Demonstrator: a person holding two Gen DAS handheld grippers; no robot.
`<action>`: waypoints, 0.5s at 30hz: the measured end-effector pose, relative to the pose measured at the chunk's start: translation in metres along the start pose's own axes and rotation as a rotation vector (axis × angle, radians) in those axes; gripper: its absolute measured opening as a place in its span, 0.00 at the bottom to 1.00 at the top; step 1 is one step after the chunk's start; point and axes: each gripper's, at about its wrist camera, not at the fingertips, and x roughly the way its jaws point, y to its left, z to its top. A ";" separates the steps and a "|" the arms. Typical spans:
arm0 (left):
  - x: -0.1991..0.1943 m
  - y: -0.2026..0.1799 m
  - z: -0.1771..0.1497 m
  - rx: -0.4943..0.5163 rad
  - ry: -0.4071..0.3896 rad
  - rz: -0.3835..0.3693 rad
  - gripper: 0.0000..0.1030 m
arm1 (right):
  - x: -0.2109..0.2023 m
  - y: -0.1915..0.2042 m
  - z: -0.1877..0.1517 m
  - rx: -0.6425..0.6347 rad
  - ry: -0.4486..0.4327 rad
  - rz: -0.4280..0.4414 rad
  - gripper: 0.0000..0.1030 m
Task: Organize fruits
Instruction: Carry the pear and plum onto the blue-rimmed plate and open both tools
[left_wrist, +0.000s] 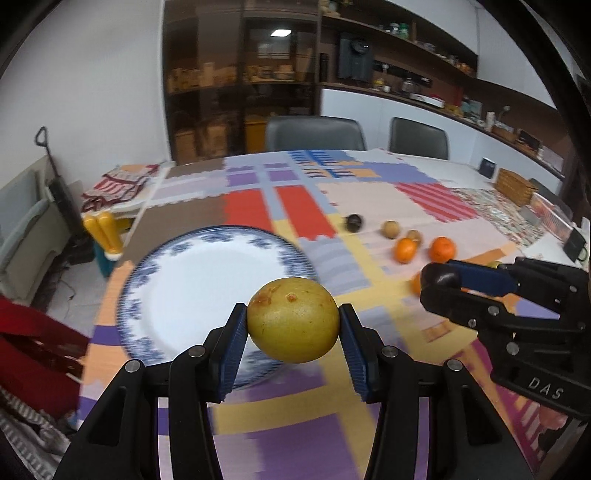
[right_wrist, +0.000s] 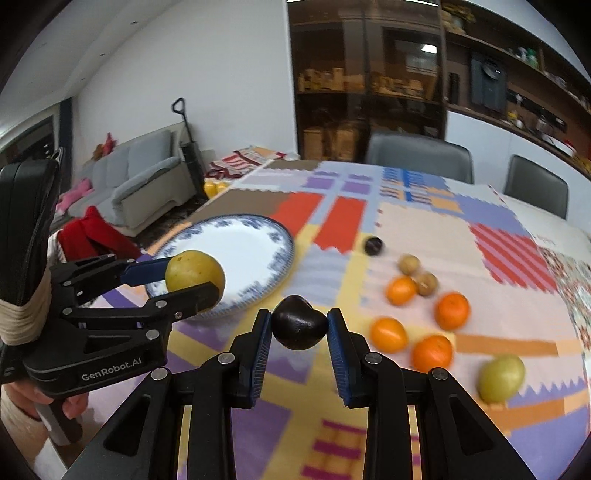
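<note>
The round yellow-green fruit with brown blemishes (left_wrist: 293, 319) sits clamped between the blue ribbed pads of the left gripper (left_wrist: 293, 325), held clear of the bench, over the near rim of the white china plate with a blue patterned border (left_wrist: 207, 288). The small dark, almost black plum-like fruit (right_wrist: 300, 322) is pinched between the pads of the right gripper (right_wrist: 300, 326), also off the cloth, just to the right of the plate.

The step in hand looks like carrying both fruits to the plate. To do it well, bring each one low over the bare white centre before letting go, so that it settles and does not roll to the rim; set them down one after the other and apart, since the two grippers are near each other and could knock together. The yellow fruit is gripped across its middle and looks secure; the dark one is small, so ease the pads open slowly.

The plate holds nothing at present. On the patchwork cloth of the bench (right_wrist: 406, 225) lie four orange mandarins (right_wrist: 389, 335), two small tan fruits (right_wrist: 409, 264), another dark fruit (right_wrist: 373, 245) and a second yellow-green fruit (right_wrist: 501, 378), all loose and well right of the plate.
</note>
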 end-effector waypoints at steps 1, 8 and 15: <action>0.000 0.007 -0.001 -0.005 0.004 0.015 0.47 | 0.006 0.005 0.005 -0.013 0.003 0.013 0.31; 0.009 0.044 -0.004 -0.044 0.031 0.071 0.47 | 0.044 0.030 0.025 -0.076 0.030 0.092 0.31; 0.027 0.068 -0.006 -0.077 0.078 0.089 0.47 | 0.085 0.042 0.035 -0.090 0.080 0.149 0.31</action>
